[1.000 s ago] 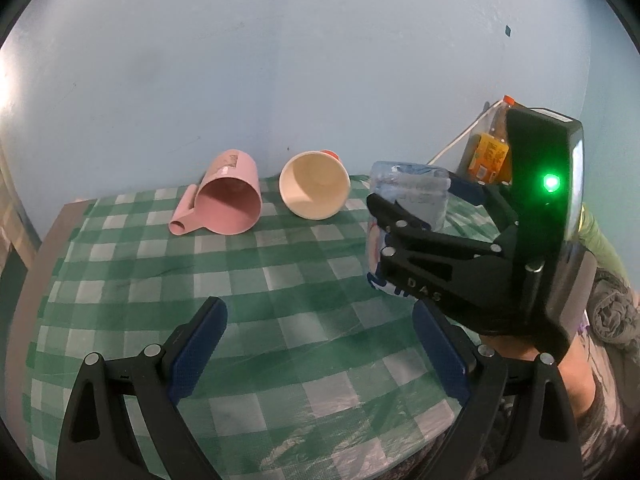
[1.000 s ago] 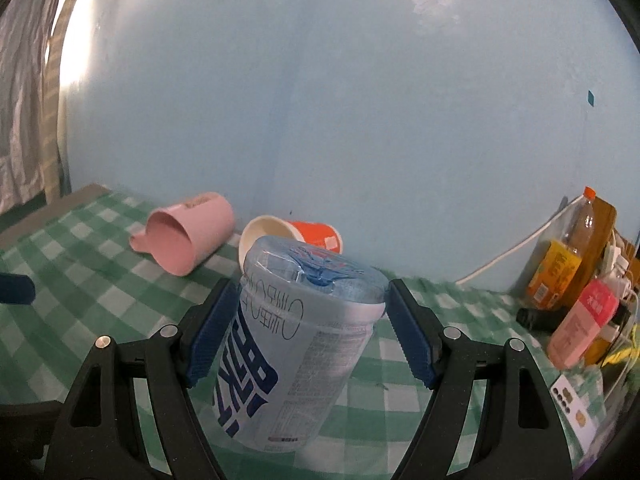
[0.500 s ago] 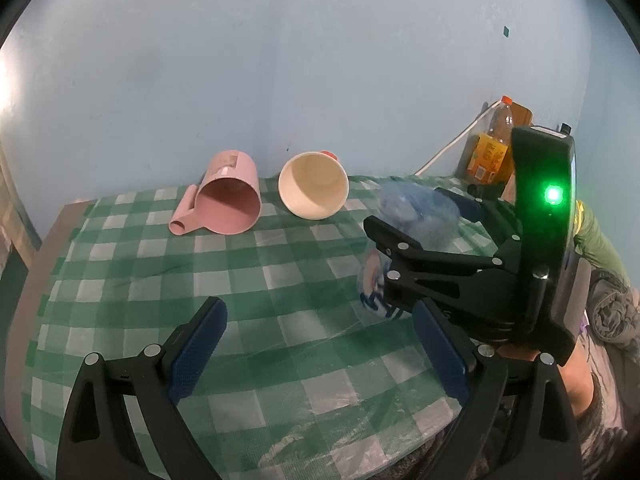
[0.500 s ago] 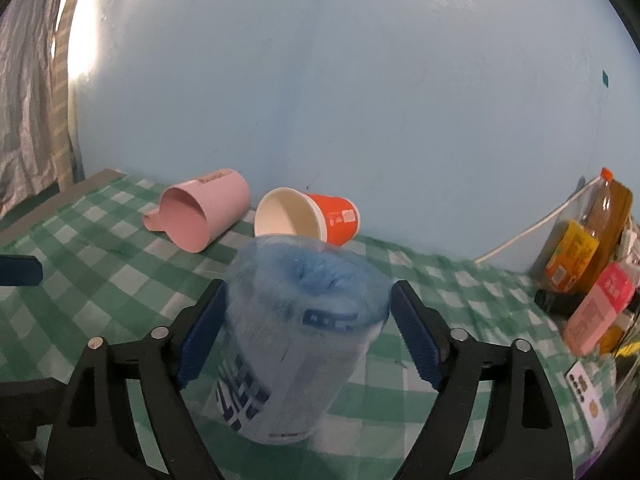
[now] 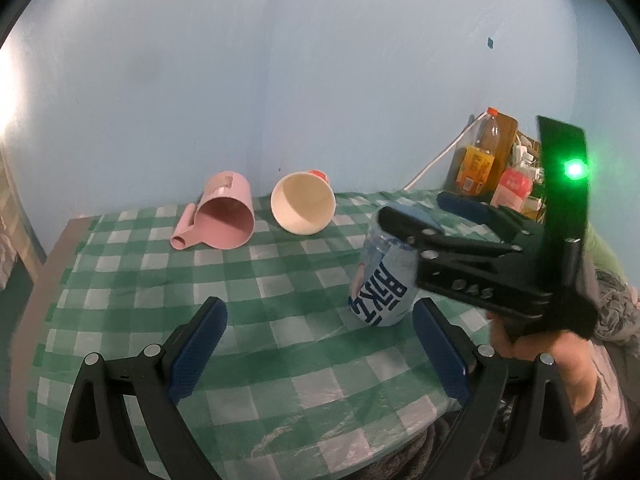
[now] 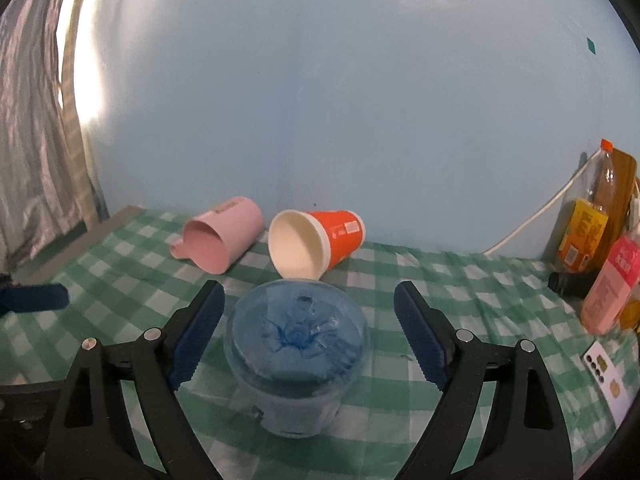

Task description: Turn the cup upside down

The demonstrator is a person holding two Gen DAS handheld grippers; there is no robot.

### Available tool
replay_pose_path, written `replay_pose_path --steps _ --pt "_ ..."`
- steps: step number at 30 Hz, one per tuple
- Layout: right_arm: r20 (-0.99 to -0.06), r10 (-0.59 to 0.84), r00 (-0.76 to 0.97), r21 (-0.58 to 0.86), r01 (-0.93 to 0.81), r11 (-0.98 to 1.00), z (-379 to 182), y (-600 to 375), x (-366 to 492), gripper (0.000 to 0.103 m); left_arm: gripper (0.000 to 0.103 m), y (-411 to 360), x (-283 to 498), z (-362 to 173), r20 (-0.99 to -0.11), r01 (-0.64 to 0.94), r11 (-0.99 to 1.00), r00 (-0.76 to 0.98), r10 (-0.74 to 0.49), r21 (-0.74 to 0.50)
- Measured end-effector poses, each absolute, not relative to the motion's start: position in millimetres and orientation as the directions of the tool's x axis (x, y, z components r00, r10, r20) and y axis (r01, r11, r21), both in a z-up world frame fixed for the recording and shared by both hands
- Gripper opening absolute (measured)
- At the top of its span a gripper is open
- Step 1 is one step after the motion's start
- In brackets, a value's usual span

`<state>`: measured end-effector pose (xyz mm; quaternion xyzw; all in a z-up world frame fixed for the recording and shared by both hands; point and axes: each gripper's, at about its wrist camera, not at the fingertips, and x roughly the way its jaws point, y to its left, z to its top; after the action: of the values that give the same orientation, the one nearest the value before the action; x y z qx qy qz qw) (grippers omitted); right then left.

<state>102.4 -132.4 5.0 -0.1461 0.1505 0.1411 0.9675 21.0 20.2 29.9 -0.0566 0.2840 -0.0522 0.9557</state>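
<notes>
A clear plastic cup with blue print [image 5: 380, 280] stands upside down on the green checked tablecloth [image 5: 248, 320]; in the right wrist view the cup [image 6: 296, 356] shows its base on top. My right gripper [image 6: 310, 340] is open, its pads apart on either side of the cup without touching it; it also shows in the left wrist view [image 5: 436, 216]. My left gripper [image 5: 320, 348] is open and empty, low over the cloth just left of the cup.
A pink mug [image 5: 224, 220] and an orange paper cup [image 6: 316, 240] lie on their sides at the back by the blue wall. Bottles and a pink carton [image 6: 600, 248] stand at the back right. The table's front edge is close.
The right gripper lowered the cup onto the cloth, base up, and opened off it. The left gripper barely moved.
</notes>
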Motion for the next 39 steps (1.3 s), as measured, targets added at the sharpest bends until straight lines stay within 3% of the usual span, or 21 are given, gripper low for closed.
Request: replay_pose_path --steps 16,18,24,32,39 --pt "-0.259 0.213 0.942 -0.248 -0.278 0.928 32.4 -164.5 29.2 0.086 0.096 -7.8 -8.6 47.2 -0.451 0.108 0.992 0.884 -0.126 -0.066" --pt "-0.258 0.210 0.943 -0.252 -0.276 0.928 32.0 -166.3 23.5 0.087 0.103 -8.8 -12.4 48.8 -0.437 0.103 0.993 0.892 -0.120 -0.063" --pt "-0.263 0.210 0.942 -0.254 -0.277 0.927 22.4 -174.7 10.1 0.087 0.103 -10.5 -17.9 50.7 -0.390 0.056 0.998 0.919 -0.062 -0.026" --pt "-0.273 0.193 0.942 -0.246 -0.262 0.933 14.3 -182.9 8.4 0.087 0.103 -9.9 -19.3 47.0 -0.370 0.030 0.999 0.928 -0.035 -0.020" --pt "-0.285 0.179 0.942 -0.246 -0.253 0.936 10.4 -185.1 11.5 0.087 0.103 -11.8 -14.2 40.6 -0.406 0.004 1.000 0.914 0.002 0.013"
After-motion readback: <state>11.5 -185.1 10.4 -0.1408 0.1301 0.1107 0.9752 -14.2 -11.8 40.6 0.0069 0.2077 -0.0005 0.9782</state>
